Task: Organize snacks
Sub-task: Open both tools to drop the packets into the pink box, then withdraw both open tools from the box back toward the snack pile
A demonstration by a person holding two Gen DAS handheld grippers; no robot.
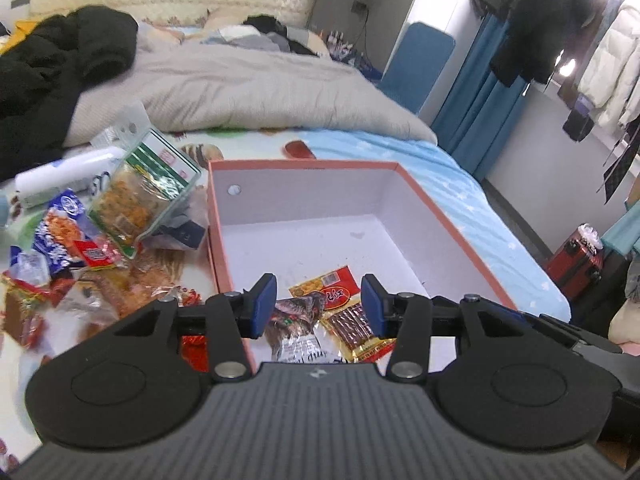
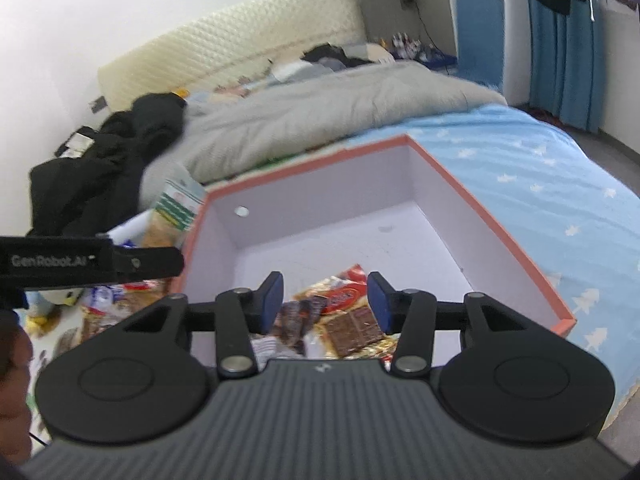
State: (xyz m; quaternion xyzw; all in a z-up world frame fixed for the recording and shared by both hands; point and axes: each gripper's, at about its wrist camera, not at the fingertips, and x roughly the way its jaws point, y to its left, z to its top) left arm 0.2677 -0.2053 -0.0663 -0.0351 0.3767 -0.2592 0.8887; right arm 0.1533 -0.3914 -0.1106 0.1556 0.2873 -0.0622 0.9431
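Jaws apart and empty on both grippers: left gripper point(image 1: 319, 306), right gripper point(image 2: 326, 302), each over the near end of the box point(image 1: 460, 240).

Contents: a few flat, glossy foil and film packets point(image 1: 344, 312), crinkled.

Box: rigid card, salmon outside, white inside, mostly bare.

Outstanding: loose snack pile point(image 1: 80, 248) on the bedsheet left of the box.

Step judged: between placements; next, the left gripper reaches for the pile.
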